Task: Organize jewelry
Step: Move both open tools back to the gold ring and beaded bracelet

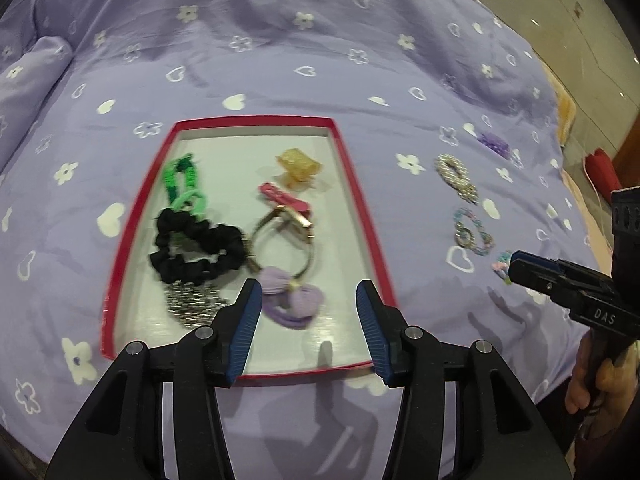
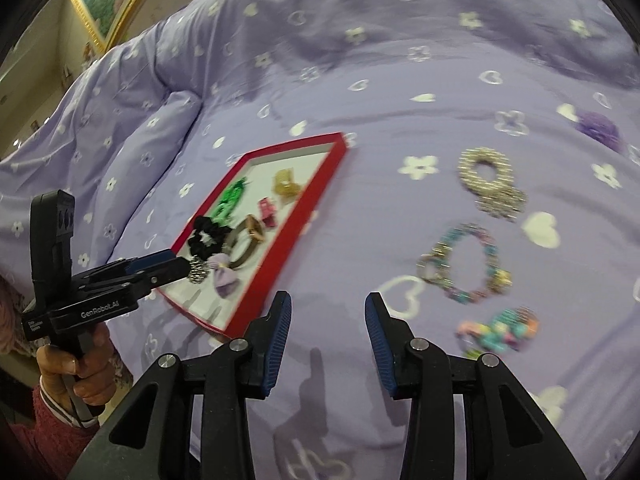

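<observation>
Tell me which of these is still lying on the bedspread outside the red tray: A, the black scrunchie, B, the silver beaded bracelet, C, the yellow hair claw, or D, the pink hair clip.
B: the silver beaded bracelet lies on the purple bedspread to the right of the red tray, while the other three sit inside the tray.

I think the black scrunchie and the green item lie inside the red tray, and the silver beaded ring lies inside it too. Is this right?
Not quite. The black scrunchie and green item are inside the red tray, but the silver beaded ring lies outside it, on the purple bedspread. The right wrist view shows this clearly.
</observation>
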Available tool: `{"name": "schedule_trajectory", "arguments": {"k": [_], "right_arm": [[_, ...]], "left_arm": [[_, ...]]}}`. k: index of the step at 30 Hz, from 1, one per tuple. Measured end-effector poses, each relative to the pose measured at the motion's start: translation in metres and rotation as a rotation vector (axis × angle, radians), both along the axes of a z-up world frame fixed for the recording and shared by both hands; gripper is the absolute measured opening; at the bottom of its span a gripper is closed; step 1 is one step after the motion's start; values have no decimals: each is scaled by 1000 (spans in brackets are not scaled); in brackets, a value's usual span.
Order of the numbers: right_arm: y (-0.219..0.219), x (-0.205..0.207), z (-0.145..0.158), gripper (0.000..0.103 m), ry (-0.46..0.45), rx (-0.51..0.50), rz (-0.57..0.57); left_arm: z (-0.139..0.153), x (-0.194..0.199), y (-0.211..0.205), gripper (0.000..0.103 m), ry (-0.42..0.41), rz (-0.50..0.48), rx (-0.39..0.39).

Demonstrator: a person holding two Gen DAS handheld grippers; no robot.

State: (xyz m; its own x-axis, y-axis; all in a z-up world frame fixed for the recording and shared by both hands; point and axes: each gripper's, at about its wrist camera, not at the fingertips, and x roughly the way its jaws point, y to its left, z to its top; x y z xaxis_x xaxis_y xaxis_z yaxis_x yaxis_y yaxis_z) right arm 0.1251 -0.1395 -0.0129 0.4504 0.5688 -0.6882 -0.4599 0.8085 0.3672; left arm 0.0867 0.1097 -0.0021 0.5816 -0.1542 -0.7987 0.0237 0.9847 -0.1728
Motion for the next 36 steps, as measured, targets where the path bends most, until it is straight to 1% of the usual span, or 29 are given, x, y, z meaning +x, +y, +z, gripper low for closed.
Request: {"name": "schedule_trajectory", "arguments": {"k": [10,18,22,27,28,29,30,31,36], "right_arm": [[-66,-9,-11,42,17,-2,-126],[-102,-12,-18,42,32,4,-197],[-109,-10,-22,42,42,6,-208],[-107,-4,-24,43,48,7,-199],[-104,-1,-25,46,51,5,-192],[-103,0,-26,53,51,3,-189],[-101,3,-27,56,49,0,-184],[-99,4,-27,57,46,-1,-181],[-95,23,-28,57,37,-7,-175]], "left_arm": [[1,4,-43,48,10,-81,6],[-1,11,-76,48,22,-142,13],[-3,16,-91,48,25,-170,17],[-7,26,-105,49,39,-193,26],[-9,27,-107,49,41,-195,29],[-10,30,-109,49,46,-198,31],[-11,31,-110,49,50,-199,31],[-12,33,-111,49,53,-201,30],[-17,44,-120,49,64,-218,32]]}}
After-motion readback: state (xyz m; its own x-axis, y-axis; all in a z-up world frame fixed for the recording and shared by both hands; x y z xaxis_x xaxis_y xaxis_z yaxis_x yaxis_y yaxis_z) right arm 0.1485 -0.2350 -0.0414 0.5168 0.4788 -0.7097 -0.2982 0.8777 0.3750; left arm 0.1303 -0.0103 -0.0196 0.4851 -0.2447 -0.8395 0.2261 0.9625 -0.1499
